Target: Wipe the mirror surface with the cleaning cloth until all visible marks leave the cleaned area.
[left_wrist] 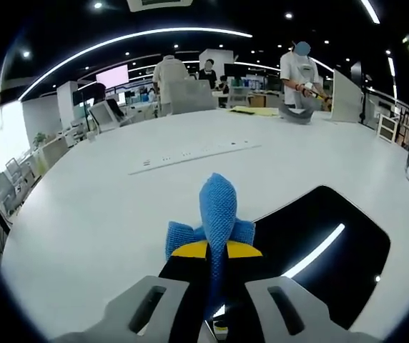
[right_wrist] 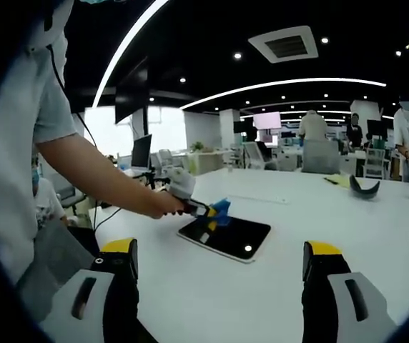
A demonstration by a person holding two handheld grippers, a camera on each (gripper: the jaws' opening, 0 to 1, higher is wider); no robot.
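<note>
Cleaning cloth: blue, knitted/waffle texture, bunched up, pinched between the yellow-tipped jaws of the left gripper; one fold sticks up and fwd past the tips, smaller lobes flare out either side. Mirror: dark, glossy, flat rectangle w/ rounded corners, lying flat on the white table, reflecting ceiling light strips + a spot. Seen from the right gripper view, cloth sits over the mirror at its near-left edge; can't tell if touching.
</note>
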